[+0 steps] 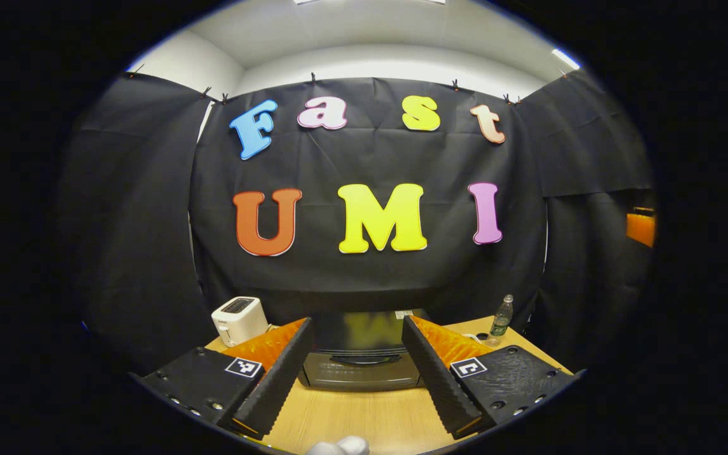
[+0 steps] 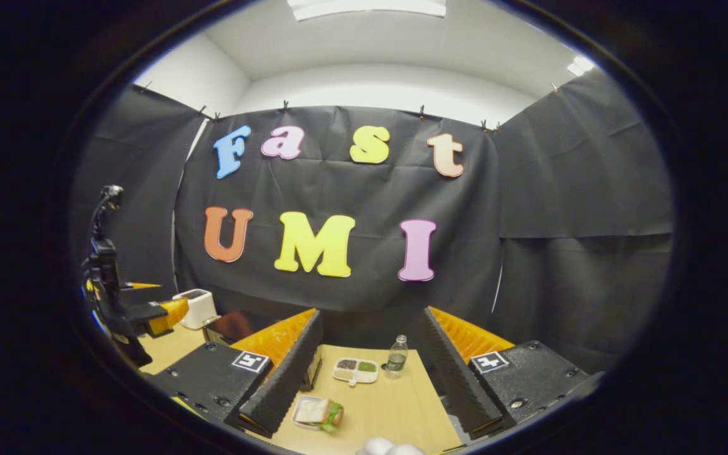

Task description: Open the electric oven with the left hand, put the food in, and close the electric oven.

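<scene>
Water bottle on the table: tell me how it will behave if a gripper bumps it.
The water bottle stands upright, tall and narrow, so it would probably tip easily. Once down, its round body would likely roll across the smooth table.

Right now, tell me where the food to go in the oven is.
In the right gripper view, the food lies on the table beside the right gripper's left finger, nearer the camera than the divided tray.

Toaster (image 1: 239,320) left of oven (image 1: 362,351), bottle (image 1: 501,319) right.
</scene>
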